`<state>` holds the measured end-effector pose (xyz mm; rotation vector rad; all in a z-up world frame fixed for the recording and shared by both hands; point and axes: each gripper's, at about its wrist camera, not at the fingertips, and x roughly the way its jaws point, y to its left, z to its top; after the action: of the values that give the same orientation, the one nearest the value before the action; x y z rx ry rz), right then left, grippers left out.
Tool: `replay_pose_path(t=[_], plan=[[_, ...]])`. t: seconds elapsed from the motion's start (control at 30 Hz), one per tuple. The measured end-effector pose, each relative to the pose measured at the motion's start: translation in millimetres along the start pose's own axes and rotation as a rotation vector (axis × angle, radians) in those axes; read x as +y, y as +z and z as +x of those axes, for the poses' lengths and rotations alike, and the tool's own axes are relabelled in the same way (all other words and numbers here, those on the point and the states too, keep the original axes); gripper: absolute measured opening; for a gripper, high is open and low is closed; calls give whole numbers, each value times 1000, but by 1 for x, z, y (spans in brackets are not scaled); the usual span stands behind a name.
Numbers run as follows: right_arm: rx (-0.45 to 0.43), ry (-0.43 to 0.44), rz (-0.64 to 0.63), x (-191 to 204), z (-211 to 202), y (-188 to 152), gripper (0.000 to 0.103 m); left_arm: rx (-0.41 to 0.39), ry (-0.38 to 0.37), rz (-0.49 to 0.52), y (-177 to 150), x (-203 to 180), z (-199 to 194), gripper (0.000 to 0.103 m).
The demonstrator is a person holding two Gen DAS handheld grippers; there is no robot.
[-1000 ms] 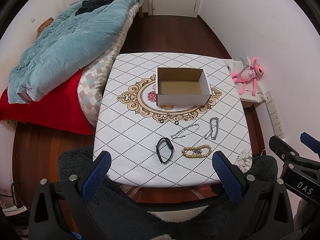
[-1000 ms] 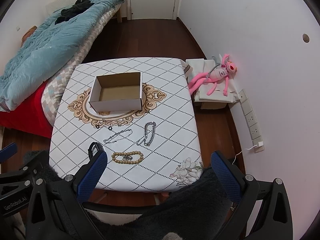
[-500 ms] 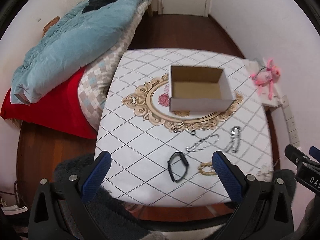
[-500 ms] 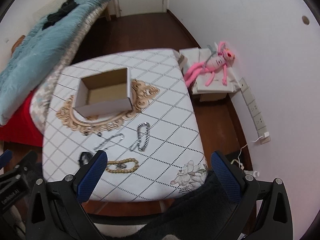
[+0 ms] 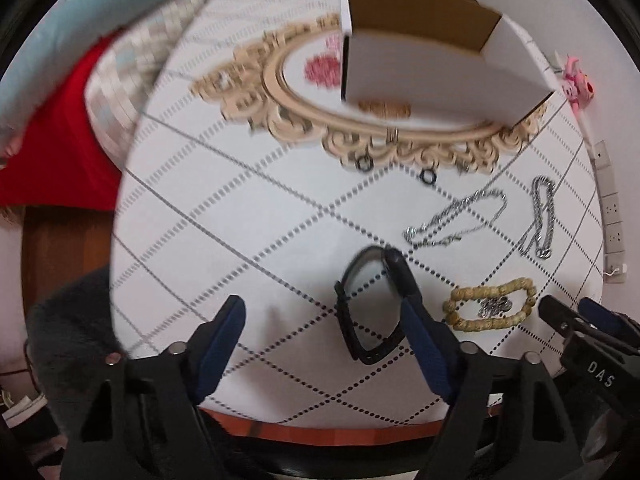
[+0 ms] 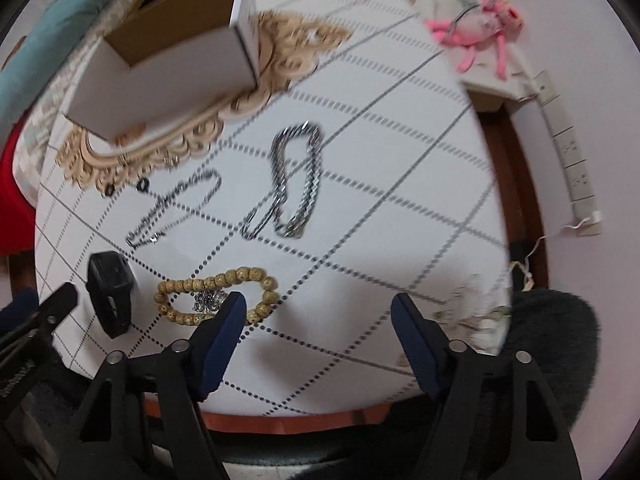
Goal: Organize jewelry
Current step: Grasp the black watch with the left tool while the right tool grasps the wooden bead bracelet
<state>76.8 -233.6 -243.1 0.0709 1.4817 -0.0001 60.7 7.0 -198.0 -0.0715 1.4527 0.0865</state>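
Observation:
An open cardboard box [image 5: 432,64] stands at the table's far side; it also shows in the right wrist view [image 6: 168,64]. On the white tablecloth [image 5: 248,216] lie a black wristband [image 5: 372,304], a wooden bead bracelet [image 5: 490,309], a thin silver chain [image 5: 456,220], a thick silver chain [image 5: 540,216] and two small black rings [image 5: 364,164]. My left gripper [image 5: 322,316] is open just above the cloth, its right finger beside the wristband. My right gripper [image 6: 318,310] is open, its left finger over the bead bracelet [image 6: 216,294], below the thick chain [image 6: 296,184].
A bed with a teal duvet [image 5: 60,20] and red cover [image 5: 52,128] lies left of the table. A pink plush toy [image 6: 476,24] and a wall socket strip [image 6: 568,148] sit to the right. A dark fuzzy seat [image 6: 556,340] is at the near edge.
Both grippers have moved down and forward close to the table. The jewelry now fills the views, and the left gripper has come beside the wristband.

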Motion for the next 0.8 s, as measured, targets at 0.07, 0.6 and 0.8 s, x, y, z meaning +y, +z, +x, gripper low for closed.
replay_pose_path(t=[0.07,0.6,0.8], plan=[[9,6,-2,4,8,-2,71,18,-23,-9,-2,0,6,71],[22,-23,-73,36,22,-13,57,28,-46,-22,-14,-4,32,31],[-14,-24,-97,45,16,-14,42,16,-83,-32,11,7,37,4]])
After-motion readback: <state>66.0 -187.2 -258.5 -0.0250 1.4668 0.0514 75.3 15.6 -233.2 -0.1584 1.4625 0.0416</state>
